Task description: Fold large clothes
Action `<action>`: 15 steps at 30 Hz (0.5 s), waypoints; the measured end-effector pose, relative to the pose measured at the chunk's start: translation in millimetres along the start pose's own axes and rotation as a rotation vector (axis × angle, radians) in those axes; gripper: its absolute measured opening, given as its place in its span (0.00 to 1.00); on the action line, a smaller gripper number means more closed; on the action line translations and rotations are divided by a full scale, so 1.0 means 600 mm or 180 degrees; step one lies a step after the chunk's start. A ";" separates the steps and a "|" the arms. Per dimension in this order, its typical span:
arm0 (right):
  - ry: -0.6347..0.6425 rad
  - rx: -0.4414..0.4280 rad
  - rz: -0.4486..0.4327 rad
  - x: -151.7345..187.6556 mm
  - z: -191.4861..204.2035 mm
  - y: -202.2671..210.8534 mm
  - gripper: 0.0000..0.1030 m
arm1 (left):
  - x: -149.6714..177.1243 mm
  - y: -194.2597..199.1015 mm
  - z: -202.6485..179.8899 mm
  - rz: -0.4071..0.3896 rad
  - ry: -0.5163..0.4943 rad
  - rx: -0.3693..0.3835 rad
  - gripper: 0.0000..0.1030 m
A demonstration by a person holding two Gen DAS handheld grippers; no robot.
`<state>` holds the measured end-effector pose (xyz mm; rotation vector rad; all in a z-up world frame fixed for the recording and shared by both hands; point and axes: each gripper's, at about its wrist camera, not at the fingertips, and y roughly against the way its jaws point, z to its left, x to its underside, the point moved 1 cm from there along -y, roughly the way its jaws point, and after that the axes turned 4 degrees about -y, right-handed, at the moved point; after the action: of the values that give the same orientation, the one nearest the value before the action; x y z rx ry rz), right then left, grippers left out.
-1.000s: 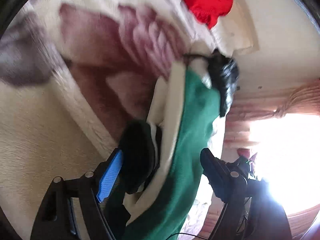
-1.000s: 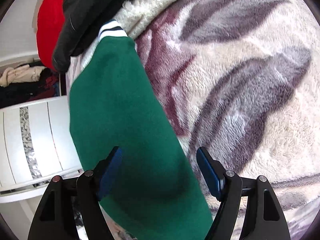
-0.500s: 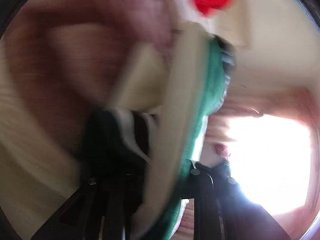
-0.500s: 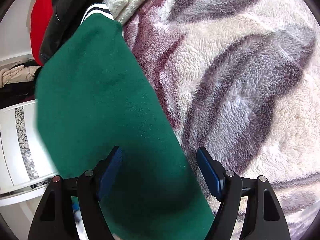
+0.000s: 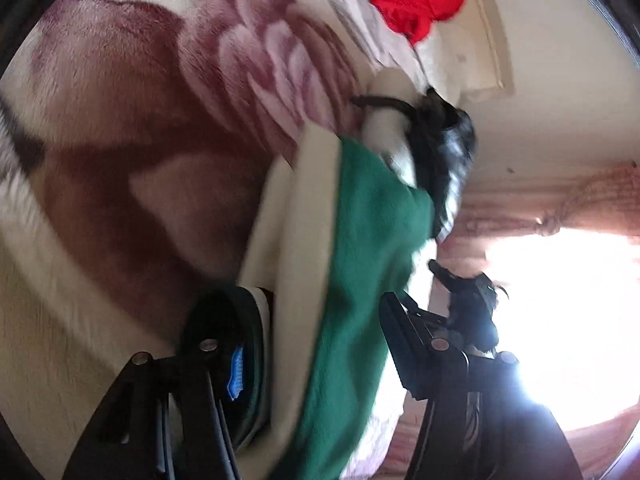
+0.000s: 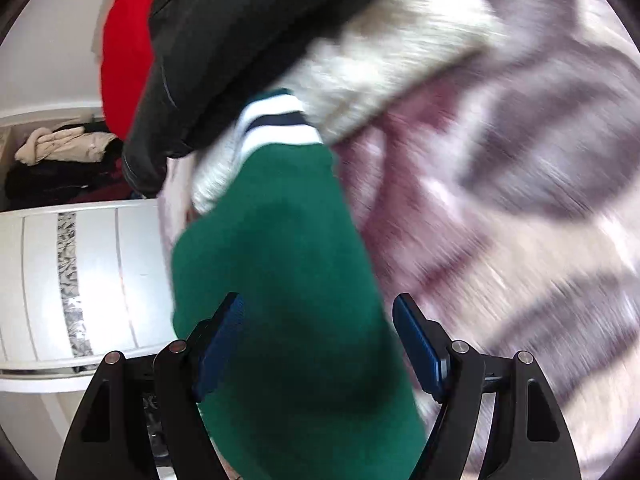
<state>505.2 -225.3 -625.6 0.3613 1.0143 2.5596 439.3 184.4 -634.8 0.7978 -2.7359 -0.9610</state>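
Lying across the patterned blanket (image 6: 520, 160), the green jacket (image 6: 288, 280) is spread between both grippers. The left gripper (image 5: 316, 344) and right gripper (image 6: 316, 344) are seen wide apart around cloth, nothing pinched. Closing on an edge is judged the next need.

Your left wrist view: bright window (image 5: 560, 320), blown out, framed by pinkish curtain (image 5: 560, 196) gathered along its top edge. Pale plain wall (image 5: 552, 80). Your right wrist view: white cabinet (image 6: 100, 280) with silvery patterned strip, open shelf (image 6: 60, 160) above it stuffed with clothing.
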 end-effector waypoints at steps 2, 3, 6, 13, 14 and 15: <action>0.0156 0.0090 -0.0066 -0.022 0.020 -0.020 0.70 | -0.027 -0.028 0.021 -0.0045 0.0049 -0.0119 0.53; 0.0219 0.0305 -0.0133 -0.038 0.021 -0.041 0.49 | -0.037 -0.042 0.021 -0.0061 0.0045 -0.0183 0.53; 0.0151 0.0853 -0.0134 -0.073 0.002 -0.077 0.42 | -0.054 -0.083 0.038 -0.0039 0.0110 -0.0294 0.53; 0.0217 0.0792 0.0177 -0.029 0.013 -0.028 0.57 | -0.001 0.034 0.023 -0.0073 -0.0039 -0.0080 0.55; 0.0159 0.0660 0.0228 -0.005 0.003 -0.008 0.61 | 0.010 0.051 0.011 -0.0099 -0.0088 -0.0055 0.58; 0.0100 0.0512 0.0274 0.024 -0.004 0.015 0.62 | 0.015 0.059 0.004 -0.0120 -0.0124 -0.0041 0.68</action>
<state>489.3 -226.9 -619.6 0.4169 1.2462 2.5734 415.4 204.5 -615.5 0.8400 -2.7541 -1.0111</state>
